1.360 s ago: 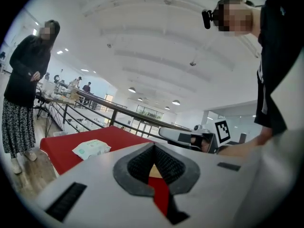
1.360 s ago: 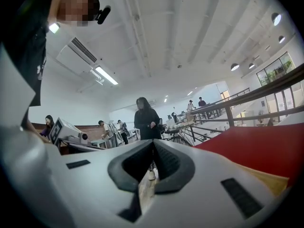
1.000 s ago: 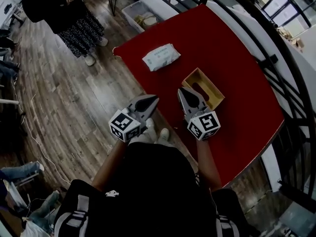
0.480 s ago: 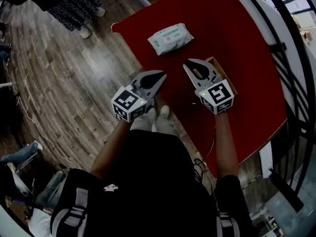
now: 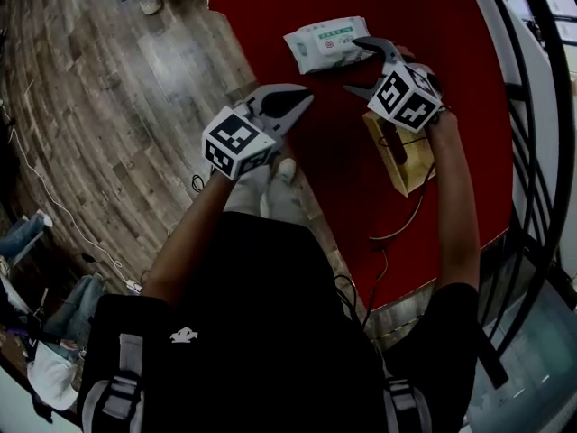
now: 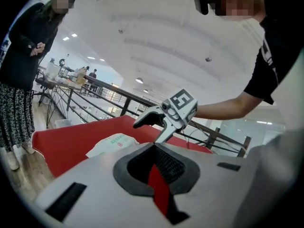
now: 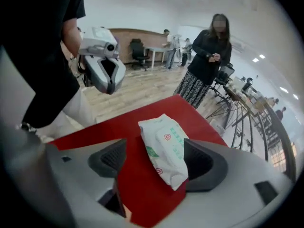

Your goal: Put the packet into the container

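Two arms reach over the red worktop. Right claw is opening, the packet between its jaws; left claw hovers closed nearby.

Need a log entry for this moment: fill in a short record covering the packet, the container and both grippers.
table: red
packet: lying flat on the table, outside the container
container: open tan box, partly under the right arm; contents cannot be told
right gripper: at the packet, jaws opening, packet between them near one pad, not gripped
left gripper: jaws together, empty, near the table's edge
task state: packet not yet in the container
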Demonstrator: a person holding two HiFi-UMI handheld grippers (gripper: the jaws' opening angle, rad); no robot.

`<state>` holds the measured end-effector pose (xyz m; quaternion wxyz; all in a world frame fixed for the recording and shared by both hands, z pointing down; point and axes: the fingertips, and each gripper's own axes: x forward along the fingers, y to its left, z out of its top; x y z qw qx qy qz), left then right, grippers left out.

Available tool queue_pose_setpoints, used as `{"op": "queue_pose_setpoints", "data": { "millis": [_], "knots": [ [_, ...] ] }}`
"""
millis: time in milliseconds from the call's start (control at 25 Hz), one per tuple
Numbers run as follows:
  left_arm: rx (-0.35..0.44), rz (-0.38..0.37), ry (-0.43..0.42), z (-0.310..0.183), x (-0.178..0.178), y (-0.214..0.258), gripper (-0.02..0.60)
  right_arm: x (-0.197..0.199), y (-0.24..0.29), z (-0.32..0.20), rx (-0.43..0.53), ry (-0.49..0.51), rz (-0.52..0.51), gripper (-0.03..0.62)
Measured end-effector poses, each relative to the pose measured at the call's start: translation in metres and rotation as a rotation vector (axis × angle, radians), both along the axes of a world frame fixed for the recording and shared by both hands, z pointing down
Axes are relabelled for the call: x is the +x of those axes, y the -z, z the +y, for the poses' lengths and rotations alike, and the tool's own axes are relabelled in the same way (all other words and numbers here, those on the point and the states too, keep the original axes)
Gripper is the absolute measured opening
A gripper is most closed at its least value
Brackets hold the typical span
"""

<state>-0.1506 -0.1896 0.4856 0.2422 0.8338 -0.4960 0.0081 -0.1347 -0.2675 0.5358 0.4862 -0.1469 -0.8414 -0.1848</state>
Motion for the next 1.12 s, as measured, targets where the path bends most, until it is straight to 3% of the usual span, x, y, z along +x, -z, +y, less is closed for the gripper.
{"op": "queue_pose_setpoints", "data": {
  "millis": [200, 600, 840, 1120],
  "knots": [
    [-0.012, -0.062, -0.024, -0.009, -0.003, -0.026, 0.006, -0.019, -0.034, -0.030, 0.107, 0.170, 0.181, 0.391],
    [-0.040, -0.073, -0.025, -0.013, -0.016, -0.041, 0.006, -0.032, -0.085, -0.036, 0.145, 0.318, 0.423, 0.486],
    [-0.063, -0.058, -0.032, -0.005, -0.014, -0.049, 0.006, -0.038, -0.118, -0.037, 0.177, 0.360, 0.459, 0.506],
    [-0.058, -0.052, -0.021, -0.003, -0.024, -0.051, 0.006, -0.041, -0.133, -0.037, 0.114, 0.395, 0.529, 0.509]
  ]
}}
